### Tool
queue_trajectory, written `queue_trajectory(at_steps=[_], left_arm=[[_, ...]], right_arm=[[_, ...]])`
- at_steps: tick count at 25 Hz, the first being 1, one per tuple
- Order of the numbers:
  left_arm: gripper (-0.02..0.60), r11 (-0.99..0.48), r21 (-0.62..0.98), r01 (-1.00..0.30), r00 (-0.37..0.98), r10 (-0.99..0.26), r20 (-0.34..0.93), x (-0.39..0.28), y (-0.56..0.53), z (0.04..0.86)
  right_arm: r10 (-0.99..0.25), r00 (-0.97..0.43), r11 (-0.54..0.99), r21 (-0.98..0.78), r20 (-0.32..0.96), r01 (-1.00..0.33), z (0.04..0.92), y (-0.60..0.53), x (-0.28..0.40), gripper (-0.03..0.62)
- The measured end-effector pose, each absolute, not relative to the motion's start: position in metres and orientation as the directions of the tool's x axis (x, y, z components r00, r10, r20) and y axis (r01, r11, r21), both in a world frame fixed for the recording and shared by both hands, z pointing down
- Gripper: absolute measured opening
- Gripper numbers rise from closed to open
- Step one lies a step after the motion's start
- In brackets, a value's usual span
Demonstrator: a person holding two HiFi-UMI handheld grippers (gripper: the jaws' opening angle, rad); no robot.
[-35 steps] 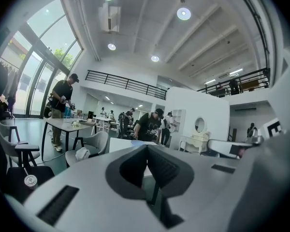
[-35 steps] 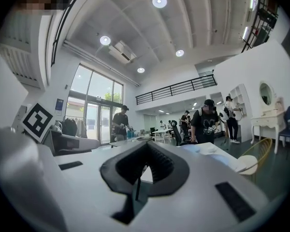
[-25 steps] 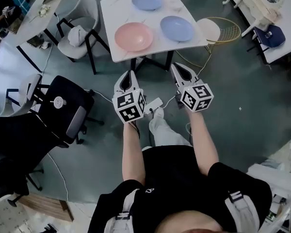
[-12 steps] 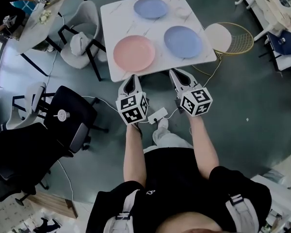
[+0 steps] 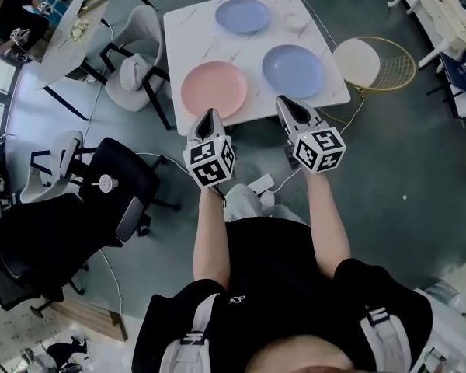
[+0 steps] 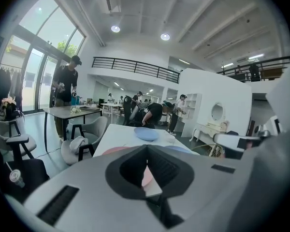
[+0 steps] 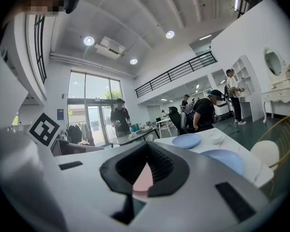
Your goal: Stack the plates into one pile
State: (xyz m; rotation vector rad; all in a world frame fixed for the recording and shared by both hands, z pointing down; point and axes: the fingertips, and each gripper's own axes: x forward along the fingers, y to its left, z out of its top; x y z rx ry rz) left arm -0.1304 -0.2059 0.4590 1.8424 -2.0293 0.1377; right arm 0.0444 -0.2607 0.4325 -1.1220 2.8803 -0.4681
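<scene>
Plates lie unstacked on the white, marble-veined square bench (image 5: 179,29); I count three, all apart from one another. The round pink plate (image 5: 214,88) sits toward the bench's near-left corner. The nearer round blue plate (image 5: 293,71) sits on the bench's near-right part, and the farther round blue plate (image 5: 242,15) is by the bench's far edge. My left gripper (image 5: 208,115) hovers at the bench's near edge, close to the round pink plate, its jaws pressed together on nothing. My right gripper (image 5: 284,102) hangs at the same edge by the nearer round blue plate, jaws likewise closed and empty. A grey chair (image 5: 144,23) carrying a white cloth (image 5: 132,72) stands at the bench's left side.
</scene>
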Motion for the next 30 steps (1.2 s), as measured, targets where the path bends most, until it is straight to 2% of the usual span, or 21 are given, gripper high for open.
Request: queue_trajectory(at_steps=[7, 11, 20, 30], left_arm=[[0.015, 0.155, 0.141, -0.978, -0.111, -0.954, 0.278, -0.151, -0.206, 0.423], [0.015, 0.184, 0.151, -0.971, -0.138, -0.952, 0.274, -0.163, -0.207, 0.423], [0.015, 0.248, 0.215, -0.945, -0.169, -0.929, 0.33, -0.196, -0.222, 0.458], [0.015, 0.304, 0.214, -0.928, -0.194, -0.887, 0.419, -0.234, -0.248, 0.503]], right_arm=[[-0.617, -0.786, 0.752, -0.263, 0.04, -0.604, 0.406, -0.264, 0.021, 0.006], [-0.584, -0.81, 0.779, -0.244, 0.054, -0.578, 0.407, -0.267, 0.006, 0.006], [-0.523, -0.844, 0.815, -0.218, 0.121, -0.536, 0.425, -0.288, -0.033, 0.006], [-0.516, -0.829, 0.796, -0.237, 0.214, -0.557, 0.469, -0.328, -0.067, 0.006]])
